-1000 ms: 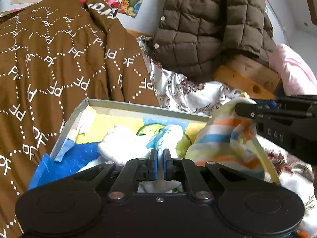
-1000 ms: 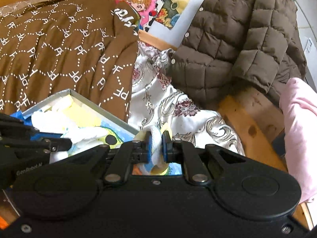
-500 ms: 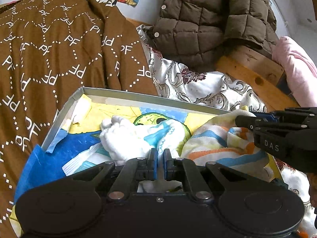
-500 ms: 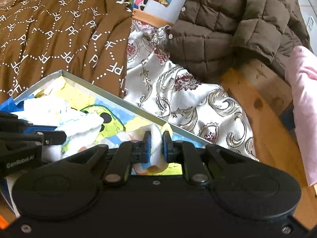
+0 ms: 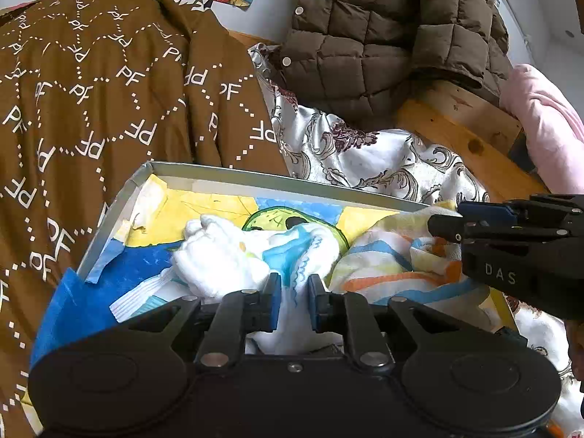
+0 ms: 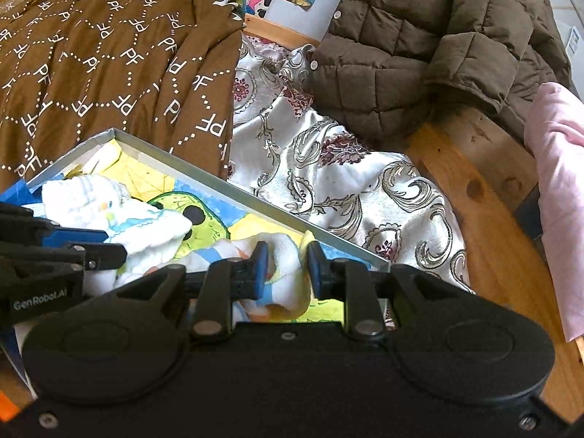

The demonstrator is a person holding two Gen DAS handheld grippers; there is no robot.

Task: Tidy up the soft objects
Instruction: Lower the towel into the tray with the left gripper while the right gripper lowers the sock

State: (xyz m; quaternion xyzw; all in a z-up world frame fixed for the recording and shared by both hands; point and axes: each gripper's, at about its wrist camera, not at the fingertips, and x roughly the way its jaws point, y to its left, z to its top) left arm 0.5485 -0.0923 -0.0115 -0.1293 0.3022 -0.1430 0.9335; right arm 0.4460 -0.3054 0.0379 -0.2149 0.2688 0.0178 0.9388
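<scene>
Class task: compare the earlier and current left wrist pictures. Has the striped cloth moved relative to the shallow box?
Yes. The striped cloth has come down: earlier it bulged above the shallow box's far rim, now it lies inside, below that rim.

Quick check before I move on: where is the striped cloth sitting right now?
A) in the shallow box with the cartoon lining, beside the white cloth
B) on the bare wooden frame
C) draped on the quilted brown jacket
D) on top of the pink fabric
A: the striped cloth lies in the shallow box just right of the white cloth, with the right gripper opening its jaws around it.
</scene>
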